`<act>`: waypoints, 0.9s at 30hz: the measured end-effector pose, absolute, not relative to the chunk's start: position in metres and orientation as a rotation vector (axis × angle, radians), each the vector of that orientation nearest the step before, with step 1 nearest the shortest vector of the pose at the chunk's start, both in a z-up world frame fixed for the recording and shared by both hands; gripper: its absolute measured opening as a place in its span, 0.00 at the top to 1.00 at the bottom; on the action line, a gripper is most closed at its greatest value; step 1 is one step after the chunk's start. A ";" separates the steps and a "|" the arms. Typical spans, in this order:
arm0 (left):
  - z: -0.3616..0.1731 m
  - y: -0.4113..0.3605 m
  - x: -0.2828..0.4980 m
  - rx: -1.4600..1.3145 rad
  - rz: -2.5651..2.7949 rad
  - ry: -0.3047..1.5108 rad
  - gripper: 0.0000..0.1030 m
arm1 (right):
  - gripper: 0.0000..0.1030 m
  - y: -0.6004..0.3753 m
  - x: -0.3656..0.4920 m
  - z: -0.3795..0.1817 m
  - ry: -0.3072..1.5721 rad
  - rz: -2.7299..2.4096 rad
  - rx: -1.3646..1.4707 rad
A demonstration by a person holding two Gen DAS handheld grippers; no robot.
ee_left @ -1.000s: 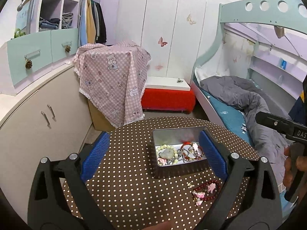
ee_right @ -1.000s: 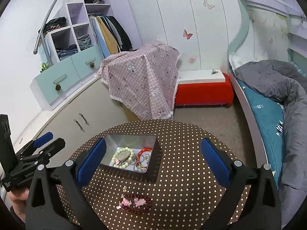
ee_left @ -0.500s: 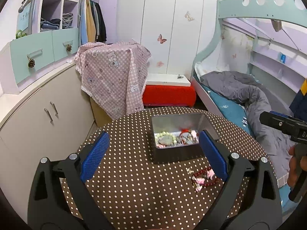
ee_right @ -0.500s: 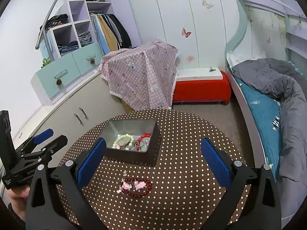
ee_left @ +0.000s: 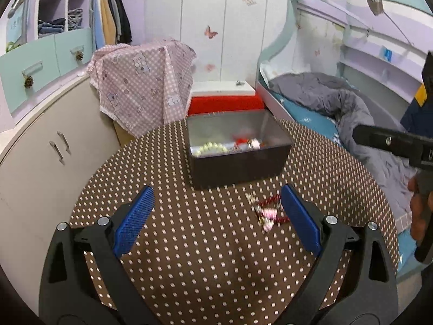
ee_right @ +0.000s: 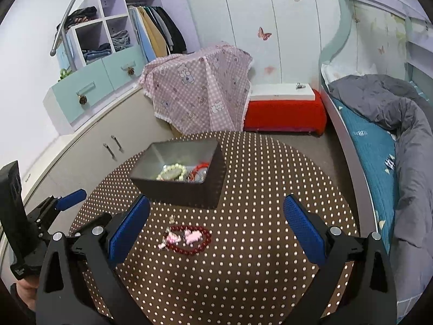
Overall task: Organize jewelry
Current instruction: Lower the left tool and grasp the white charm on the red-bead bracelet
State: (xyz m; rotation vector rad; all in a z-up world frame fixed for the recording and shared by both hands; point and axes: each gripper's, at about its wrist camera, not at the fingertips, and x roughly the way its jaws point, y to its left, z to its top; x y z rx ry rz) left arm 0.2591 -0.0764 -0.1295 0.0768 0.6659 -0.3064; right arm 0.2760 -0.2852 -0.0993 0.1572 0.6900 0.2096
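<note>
A dark rectangular box (ee_left: 238, 168) (ee_right: 186, 192) stands on the round brown polka-dot table (ee_left: 205, 254) (ee_right: 243, 265); inside lie pale green beads (ee_left: 211, 146) (ee_right: 171, 171) and red jewelry (ee_right: 201, 168). In front of the box, a dark red bead bracelet with pink charms (ee_left: 269, 212) (ee_right: 188, 239) lies on the cloth. My left gripper (ee_left: 216, 222) hovers open above the table, its right pad beside the bracelet. My right gripper (ee_right: 216, 227) is open too, the bracelet lying between its pads, lower down. Each view shows the other gripper at its edge.
A small metal piece (ee_right: 172, 218) lies just behind the bracelet. Beyond the table are beige cabinets (ee_right: 89, 146), a pink checked cloth over furniture (ee_right: 200, 92), a red bench (ee_right: 284, 111) and a bed with a grey duvet (ee_right: 392, 124).
Both grippers have pulled back and lowered toward the table's near side; the box now looks farther away and more side-on. The bracelet has not moved. Both grippers stay open.
</note>
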 end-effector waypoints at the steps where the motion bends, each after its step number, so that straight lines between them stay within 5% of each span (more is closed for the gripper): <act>1: -0.133 -0.078 0.258 0.082 -0.309 0.675 0.10 | 0.08 -0.286 0.275 -0.102 0.697 0.209 0.162; 17: -0.192 -0.118 0.276 0.228 -0.406 0.860 0.12 | 0.08 -0.298 0.276 -0.143 0.807 0.192 0.194; 22: -0.197 -0.120 0.290 0.188 -0.469 0.895 0.59 | 0.08 -0.297 0.277 -0.148 0.822 0.197 0.190; 27: -0.194 -0.113 0.295 0.132 -0.523 0.902 0.85 | 0.08 -0.298 0.281 -0.152 0.833 0.197 0.192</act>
